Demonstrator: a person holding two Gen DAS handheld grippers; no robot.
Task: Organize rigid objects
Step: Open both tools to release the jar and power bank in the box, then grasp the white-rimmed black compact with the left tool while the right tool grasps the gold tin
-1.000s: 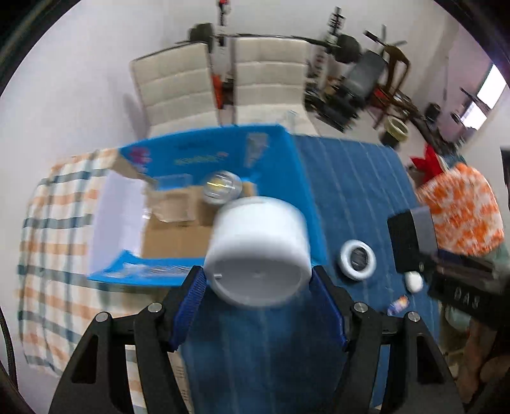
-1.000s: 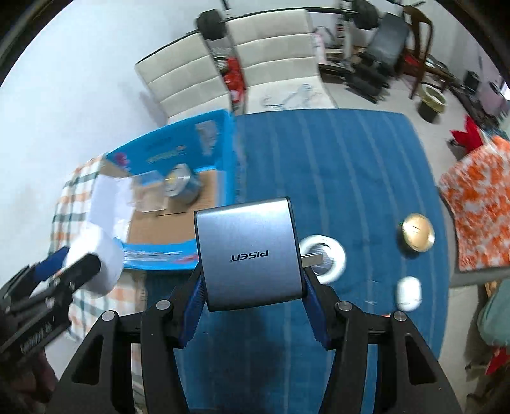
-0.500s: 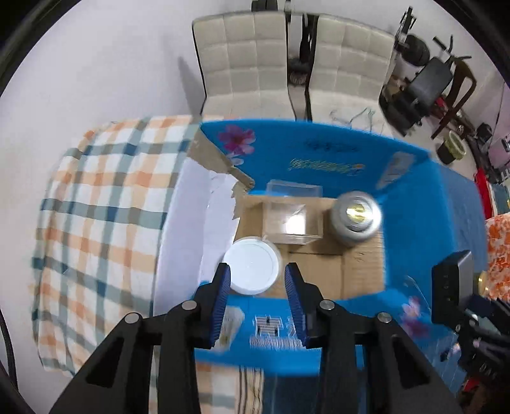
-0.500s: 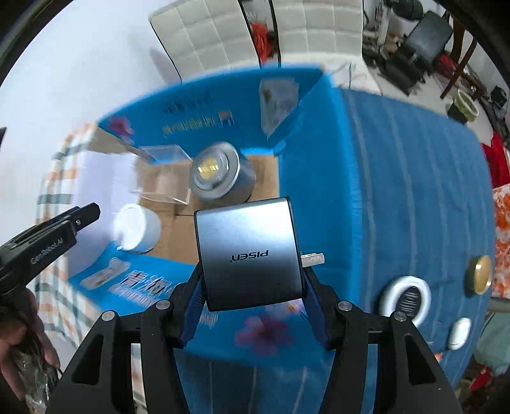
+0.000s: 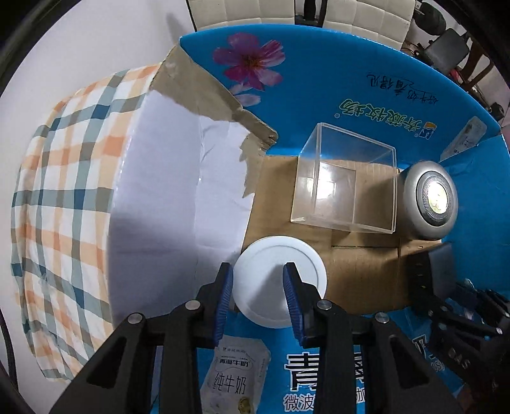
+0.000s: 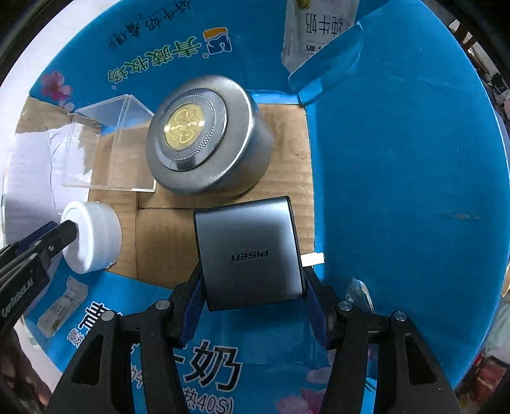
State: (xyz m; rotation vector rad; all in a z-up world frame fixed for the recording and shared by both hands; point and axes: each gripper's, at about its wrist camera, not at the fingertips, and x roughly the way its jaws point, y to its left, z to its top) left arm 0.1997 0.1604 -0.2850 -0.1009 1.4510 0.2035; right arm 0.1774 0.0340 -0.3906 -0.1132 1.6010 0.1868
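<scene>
A blue milk carton box (image 5: 350,79) lies open with a brown cardboard floor. Inside stand a clear plastic cube (image 5: 344,181), a round silver tin with a gold centre (image 5: 430,200), and a white round jar (image 5: 280,283). My left gripper (image 5: 258,296) is open above the white jar, which rests on the box floor at the near left corner. My right gripper (image 6: 251,286) is shut on a grey PISEN charger (image 6: 248,251), held low inside the box just in front of the silver tin (image 6: 204,137). The white jar (image 6: 92,235) and the clear cube (image 6: 105,143) show at the left.
A plaid orange and blue cloth (image 5: 63,191) covers the table left of the box. A white torn flap (image 5: 178,178) of the box folds out to the left. White chairs (image 5: 287,9) stand behind the table.
Both grippers moved down into the box. The left gripper, which let go of the white jar half a second ago, stays open above it. The right gripper brought the charger down next to the silver tin.
</scene>
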